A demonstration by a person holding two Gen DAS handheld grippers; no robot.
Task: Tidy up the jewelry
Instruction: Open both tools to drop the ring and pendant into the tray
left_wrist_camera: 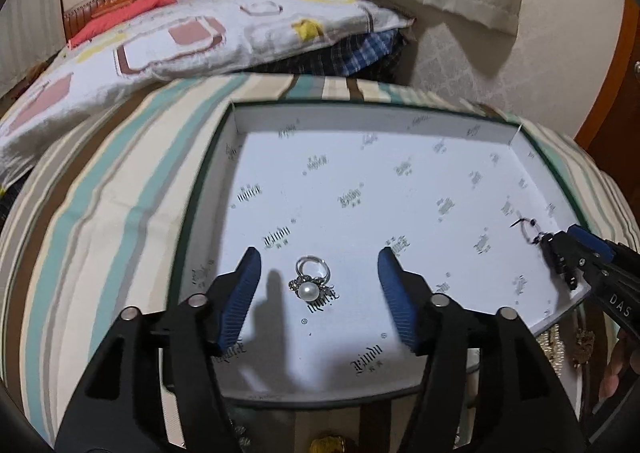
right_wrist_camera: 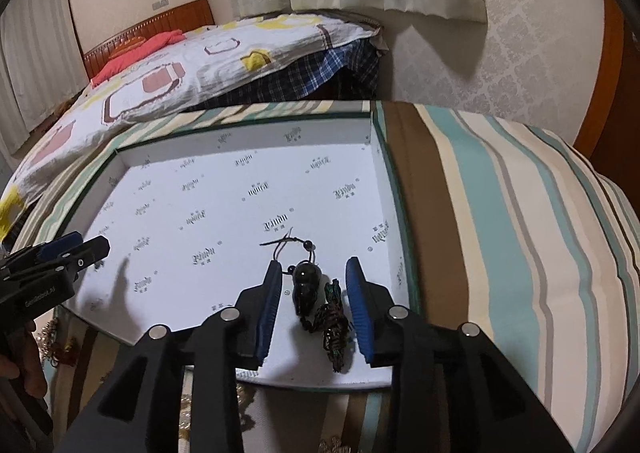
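My left gripper [left_wrist_camera: 318,295] is spread wide around the pearl ring [left_wrist_camera: 311,282], band pointing away. My right gripper [right_wrist_camera: 314,303] gapes around the dark pendant [right_wrist_camera: 305,287], lengthwise along my fingers.

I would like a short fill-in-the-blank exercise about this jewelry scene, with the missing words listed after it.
1. The ring between the left tongs carries a white ____.
2. Both tongs are ____, gripping nothing.
3. The dark pendant lies between the ____ tongs.
4. Both pieces lie inside a white printed ____ on striped cloth.

Missing words: pearl; open; right; box
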